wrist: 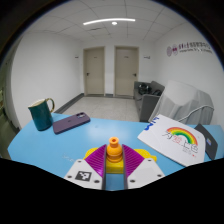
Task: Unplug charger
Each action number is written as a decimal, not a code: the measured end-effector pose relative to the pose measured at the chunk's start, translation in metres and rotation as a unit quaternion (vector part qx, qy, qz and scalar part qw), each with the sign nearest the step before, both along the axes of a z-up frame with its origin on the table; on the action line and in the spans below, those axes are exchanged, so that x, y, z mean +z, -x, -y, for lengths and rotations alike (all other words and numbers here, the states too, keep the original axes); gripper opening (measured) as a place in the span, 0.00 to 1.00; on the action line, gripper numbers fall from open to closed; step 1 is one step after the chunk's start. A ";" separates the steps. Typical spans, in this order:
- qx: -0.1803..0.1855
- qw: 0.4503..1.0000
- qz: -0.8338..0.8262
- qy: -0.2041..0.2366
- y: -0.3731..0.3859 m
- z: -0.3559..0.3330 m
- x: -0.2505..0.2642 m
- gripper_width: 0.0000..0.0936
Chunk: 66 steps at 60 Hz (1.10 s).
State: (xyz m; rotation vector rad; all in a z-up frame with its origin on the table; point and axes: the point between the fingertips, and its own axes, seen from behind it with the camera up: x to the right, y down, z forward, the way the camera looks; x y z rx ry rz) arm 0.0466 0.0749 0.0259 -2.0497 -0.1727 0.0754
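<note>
Charger (115,152), orange-topped, gripped in the claw (116,165); rainbow-printed card (180,138) beside, writing unreadable

I could not see the lower ends of the gripper's fingers (88,173); the view's bottom border cut them off. The orange-and-yellow object (115,152) between the purple pads (97,158) showed only its top, so I could not tell what it was plugged into. The white card with a rainbow print (180,138) carried lettering too small to read. The wall sign (190,46) beyond was likewise illegible.
</note>
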 end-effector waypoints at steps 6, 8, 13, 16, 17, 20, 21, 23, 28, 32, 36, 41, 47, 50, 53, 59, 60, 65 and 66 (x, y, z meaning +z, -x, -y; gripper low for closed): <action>0.005 1.000 -0.007 -0.011 0.002 -0.002 0.003 0.16; 0.007 1.000 -0.009 -0.011 0.003 -0.001 0.003 0.13; 0.005 1.000 -0.014 -0.011 0.003 -0.001 0.012 0.10; 0.006 0.999 -0.010 -0.046 0.001 -0.004 0.045 0.10; 0.004 0.998 -0.011 -0.060 -0.002 -0.005 0.060 0.10; -0.001 0.996 -0.016 -0.091 -0.010 -0.008 0.101 0.10; -0.005 0.995 -0.017 -0.099 -0.015 -0.009 0.113 0.10; -0.014 0.993 -0.018 -0.116 -0.027 -0.009 0.138 0.10; -0.045 0.991 -0.006 -0.128 -0.067 -0.007 0.168 0.10; -0.063 0.992 0.015 -0.107 -0.097 0.000 0.158 0.10; -0.072 0.995 0.038 -0.049 -0.120 0.014 0.128 0.10; -0.093 0.994 0.036 0.041 -0.140 0.035 0.065 0.11; -0.111 0.986 0.017 0.125 -0.149 0.052 0.000 0.12; -0.108 0.983 0.006 0.150 -0.146 0.056 -0.018 0.15; -0.107 0.980 0.005 0.168 -0.142 0.056 -0.025 0.16; -0.100 0.982 0.016 0.162 -0.145 0.049 -0.031 0.23; -0.097 0.982 0.017 0.161 -0.145 0.048 -0.031 0.25; -0.091 0.984 0.003 0.154 -0.142 0.045 -0.027 0.46; -0.091 0.984 0.000 0.151 -0.143 0.045 -0.025 0.53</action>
